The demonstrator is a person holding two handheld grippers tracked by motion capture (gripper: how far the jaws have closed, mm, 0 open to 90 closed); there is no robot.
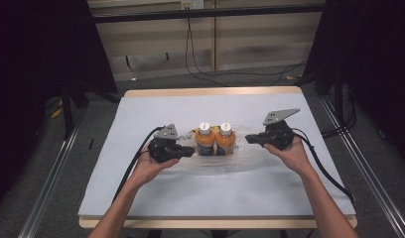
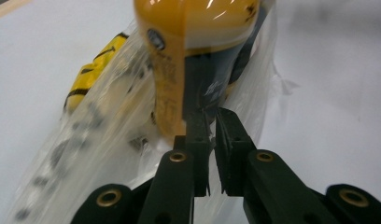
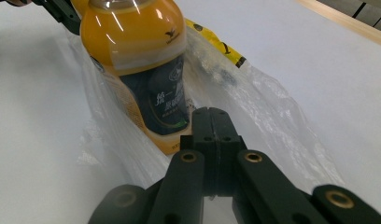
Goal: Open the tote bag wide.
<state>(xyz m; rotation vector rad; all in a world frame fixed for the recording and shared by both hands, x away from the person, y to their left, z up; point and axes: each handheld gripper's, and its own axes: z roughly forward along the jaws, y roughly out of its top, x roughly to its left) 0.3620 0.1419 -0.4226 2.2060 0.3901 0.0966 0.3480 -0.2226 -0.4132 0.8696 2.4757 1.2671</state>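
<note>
At centre left of the high view, the left gripper [image 1: 189, 149] has its jaws a narrow slit apart at the clear plastic bag [image 1: 240, 159]. Two orange bottles [image 1: 215, 139] stand mid-frame inside it. At centre right, the right gripper [image 1: 249, 139] is clamped on the bag's edge.

We read white Chinese characters on the dark label of the orange bottle [image 3: 142, 70] and see a small bird logo on its shoulder; the print is too blurred to make out
</note>
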